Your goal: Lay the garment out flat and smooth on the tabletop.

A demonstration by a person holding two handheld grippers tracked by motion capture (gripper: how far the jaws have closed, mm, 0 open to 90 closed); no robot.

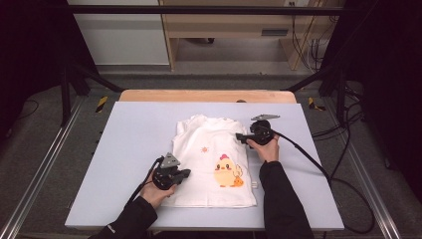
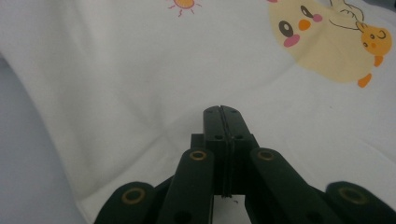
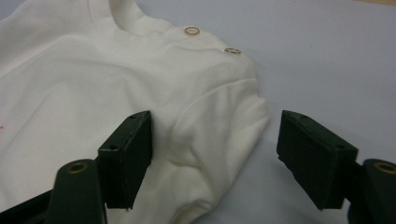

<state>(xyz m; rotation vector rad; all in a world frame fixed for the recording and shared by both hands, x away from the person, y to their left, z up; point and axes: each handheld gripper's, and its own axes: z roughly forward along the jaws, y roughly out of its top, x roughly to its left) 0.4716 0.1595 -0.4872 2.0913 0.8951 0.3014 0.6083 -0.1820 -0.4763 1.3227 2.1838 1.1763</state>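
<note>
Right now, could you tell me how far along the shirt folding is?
Early. The white shirt lies flat, left sleeve apparently tucked in. The left gripper is shut at its side edge; the right gripper straddles the sleeve, jaws apart. All body folds remain.

My pale blue table sits on a wooden board. Beyond it I see grey floor, a wooden shelf unit and cables.
</note>
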